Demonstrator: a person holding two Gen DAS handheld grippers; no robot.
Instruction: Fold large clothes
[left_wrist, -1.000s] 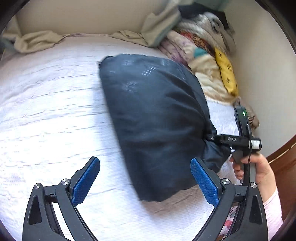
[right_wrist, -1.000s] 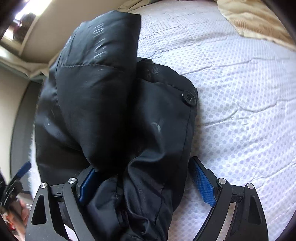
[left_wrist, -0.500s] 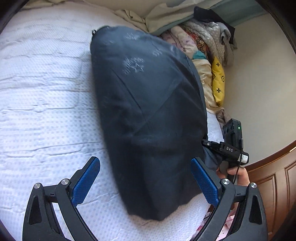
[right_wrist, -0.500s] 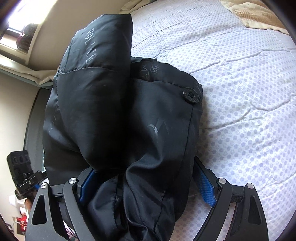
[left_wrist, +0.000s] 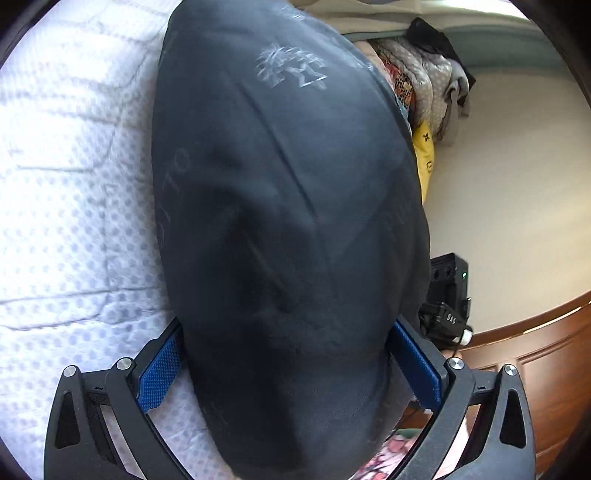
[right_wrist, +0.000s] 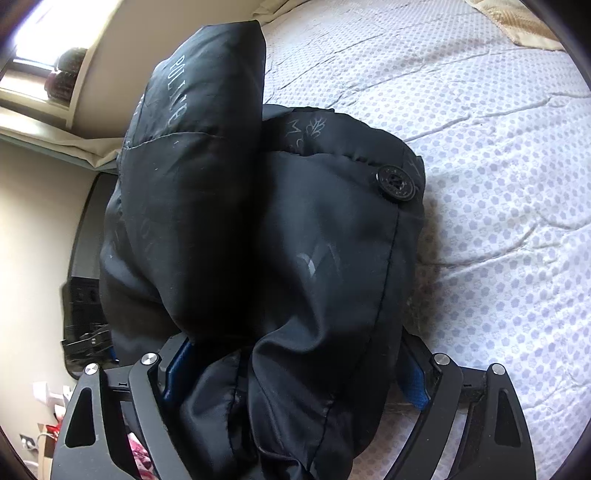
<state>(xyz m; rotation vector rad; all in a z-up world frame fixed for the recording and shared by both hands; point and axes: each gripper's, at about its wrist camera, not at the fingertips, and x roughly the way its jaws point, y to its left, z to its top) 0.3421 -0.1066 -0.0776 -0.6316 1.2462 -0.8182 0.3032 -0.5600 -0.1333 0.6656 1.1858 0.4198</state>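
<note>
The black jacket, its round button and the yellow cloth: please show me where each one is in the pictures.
black jacket (left_wrist: 288, 221): left wrist view, on the middle of its padded back.
round button (right_wrist: 395, 182): right wrist view, on the button's centre.
yellow cloth (left_wrist: 424, 158): left wrist view, on its visible strip beside the jacket.

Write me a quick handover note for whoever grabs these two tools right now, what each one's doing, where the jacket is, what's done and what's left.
Left tool: jaws wide, the folded end of the black padded jacket sits between the blue pads; whether they press on it I cannot tell.
Right tool: jaws have just closed a little around the bunched jacket; the fabric fills the gap.
Jacket: a thick bundle on the dotted white bed cover, its button facing up.
Done: jacket doubled over into a bundle.
Left: probably settle it flat, release, tidy the fold. More clothes are piled by the wall.
</note>
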